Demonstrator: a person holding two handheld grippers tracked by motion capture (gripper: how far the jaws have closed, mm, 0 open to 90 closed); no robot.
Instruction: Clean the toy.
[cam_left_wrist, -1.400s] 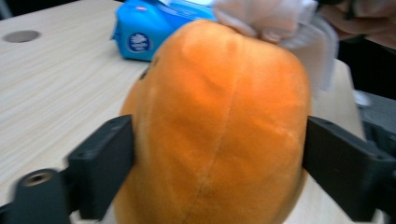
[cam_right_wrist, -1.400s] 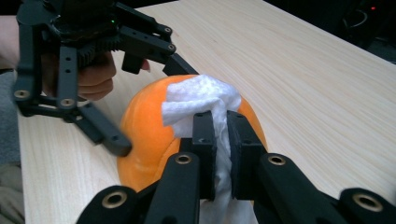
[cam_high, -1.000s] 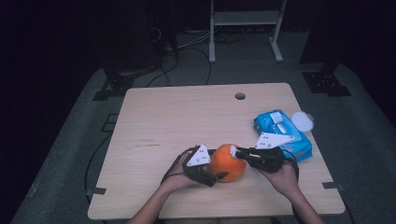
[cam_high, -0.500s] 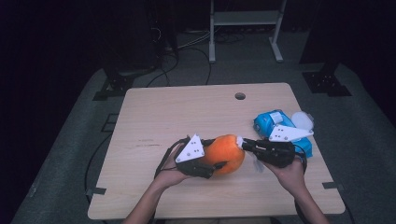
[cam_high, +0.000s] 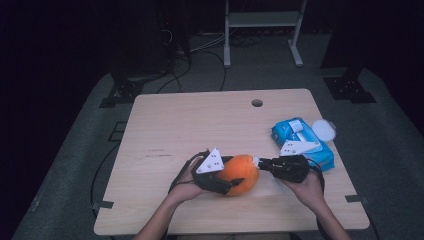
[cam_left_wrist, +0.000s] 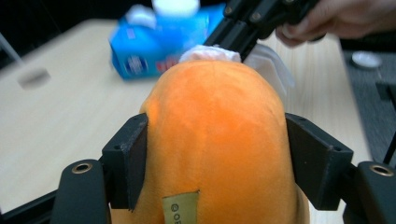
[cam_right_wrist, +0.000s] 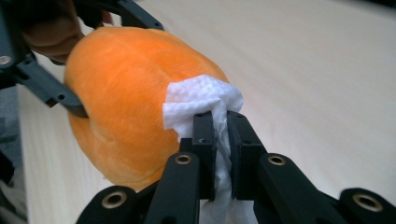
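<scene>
Orange plush fills the lower centre of the left gripper view: a soft toy (cam_left_wrist: 217, 140) clamped between the left gripper's (cam_left_wrist: 217, 163) black pads, which press into both its sides after just closing in on it. A small tan label shows at its lower edge. In the high view the toy (cam_high: 239, 174) sits low and centre in the frame, over the near part of the table (cam_high: 200, 125), with the left gripper (cam_high: 220, 180) on its left side.

The right gripper (cam_right_wrist: 222, 135) is clenched on a white wipe (cam_right_wrist: 201, 105), pinched tight between its jaws, and the bunched wipe touches the toy's (cam_right_wrist: 126, 107) surface. In the high view the right gripper (cam_high: 260, 162) meets the toy from the right.

Farther back, right of centre, a blue wipe pack (cam_high: 302, 142) lies on the table, and a white lid (cam_high: 324, 130) lies at its far right corner.
</scene>
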